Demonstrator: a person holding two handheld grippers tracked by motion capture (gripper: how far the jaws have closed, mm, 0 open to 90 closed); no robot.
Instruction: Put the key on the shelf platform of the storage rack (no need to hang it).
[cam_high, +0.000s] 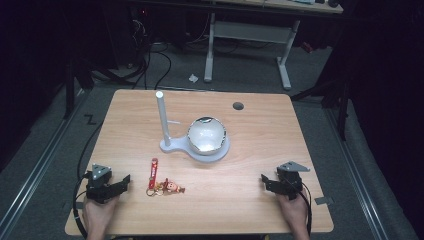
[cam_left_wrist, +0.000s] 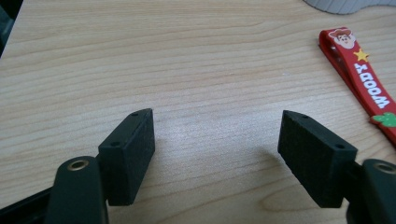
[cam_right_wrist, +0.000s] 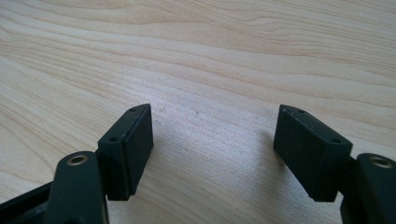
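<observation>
High view shows the near edge of the wooden desk (cam_high: 260, 125), where two hands hold a claw each. The left claw (cam_high: 121, 181) rests at the near left corner, well left of the keychain (cam_high: 161, 183), its jaws spread wide with nothing between them. In the left gripper view its two black pads (cam_left_wrist: 130, 154) stand far apart over bare wood, and the red strap (cam_left_wrist: 362, 74) of the keychain, printed with a cartoon cowboy face, a star and white letters, lies ahead to the right. The right claw (cam_high: 266, 182) sits at the near right corner, well right of the keychain, also gaping wide and empty; the right gripper view shows bare wood grain between its pads (cam_right_wrist: 133, 149). The keychain lies flat near the front middle, its small figure (cam_high: 171, 187) beside the strap's near end. Just beyond the keychain stands a white stand (cam_high: 170, 146) with an upright post (cam_high: 162, 117), and a shiny bowl (cam_high: 206, 135) rests on its round base. Farther back, a dark round hole (cam_high: 238, 106) marks the far side.
</observation>
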